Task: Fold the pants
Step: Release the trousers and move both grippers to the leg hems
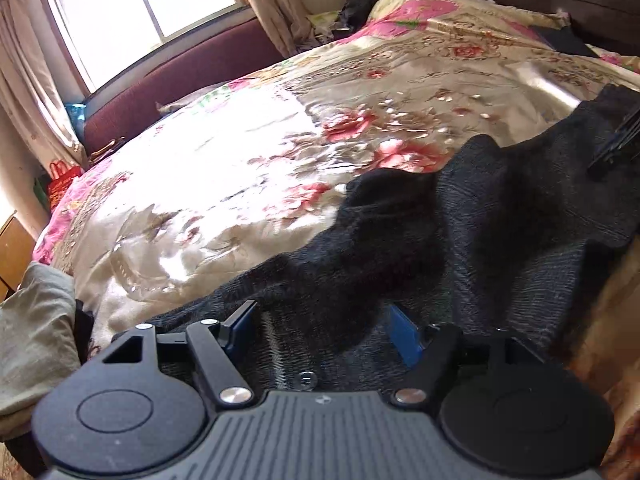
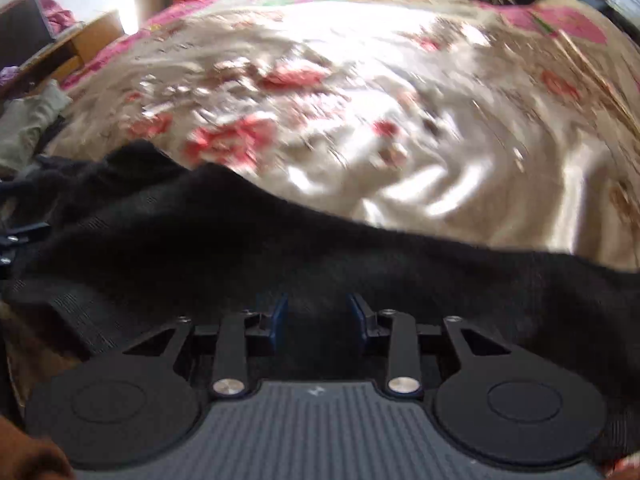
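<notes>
Black knit pants point(image 1: 460, 232) lie bunched at the near edge of a bed with a shiny floral quilt point(image 1: 248, 160). In the left wrist view my left gripper point(image 1: 324, 332) has its blue pads point(image 1: 404, 336) spread wide, with the pants' fabric lying between and over them. The other gripper's black frame shows at the right edge point(image 1: 616, 140) on the pants. In the right wrist view the pants point(image 2: 280, 248) stretch across the front of the quilt point(image 2: 360, 100). My right gripper point(image 2: 318, 316) has its blue pads point(image 2: 278, 316) apart with dark fabric bunched between them. The view is blurred.
A window point(image 1: 140, 4) with curtains and a maroon headboard point(image 1: 180, 80) stand beyond the bed. A grey-green cloth point(image 1: 32, 340) lies at the bed's left side. Dark clothes point(image 1: 356, 8) sit at the far corner. Wooden furniture point(image 2: 80, 48) stands to the left.
</notes>
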Action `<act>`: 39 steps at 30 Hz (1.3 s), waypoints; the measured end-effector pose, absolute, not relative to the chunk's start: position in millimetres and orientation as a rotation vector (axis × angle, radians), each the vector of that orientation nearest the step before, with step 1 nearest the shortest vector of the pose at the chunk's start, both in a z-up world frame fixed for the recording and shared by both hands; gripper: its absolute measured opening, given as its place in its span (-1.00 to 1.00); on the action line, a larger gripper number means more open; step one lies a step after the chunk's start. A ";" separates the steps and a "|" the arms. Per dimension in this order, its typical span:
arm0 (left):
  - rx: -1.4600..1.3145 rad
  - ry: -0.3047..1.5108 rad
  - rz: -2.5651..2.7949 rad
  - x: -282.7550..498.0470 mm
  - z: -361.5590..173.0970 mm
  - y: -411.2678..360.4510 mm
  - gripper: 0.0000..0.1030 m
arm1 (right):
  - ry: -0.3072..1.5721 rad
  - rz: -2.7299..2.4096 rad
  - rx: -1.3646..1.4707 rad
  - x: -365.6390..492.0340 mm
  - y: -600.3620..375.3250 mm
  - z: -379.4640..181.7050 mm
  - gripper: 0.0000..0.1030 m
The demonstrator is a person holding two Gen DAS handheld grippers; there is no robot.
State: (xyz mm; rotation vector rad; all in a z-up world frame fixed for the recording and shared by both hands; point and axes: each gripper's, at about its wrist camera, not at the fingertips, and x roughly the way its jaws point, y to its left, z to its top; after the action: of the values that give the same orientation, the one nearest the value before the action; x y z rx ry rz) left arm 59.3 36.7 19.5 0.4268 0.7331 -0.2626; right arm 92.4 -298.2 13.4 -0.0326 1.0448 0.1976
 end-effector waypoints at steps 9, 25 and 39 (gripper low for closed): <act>0.706 0.637 -0.373 29.3 24.3 -19.3 0.48 | 0.874 -0.104 0.293 27.9 -400.9 35.8 -0.45; 0.838 0.681 -0.536 29.2 8.3 -101.7 0.39 | 0.591 -0.461 0.696 -29.2 -537.9 7.6 -0.46; 0.851 0.698 -0.534 38.8 7.5 -113.6 0.39 | 0.594 -0.509 0.591 -23.7 -549.0 24.5 -0.52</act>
State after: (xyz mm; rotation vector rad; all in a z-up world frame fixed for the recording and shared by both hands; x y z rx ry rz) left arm 38.8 -113.6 7.5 0.8513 0.6982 -0.5337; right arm -23.7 -549.0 24.5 0.5911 0.5944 -0.5093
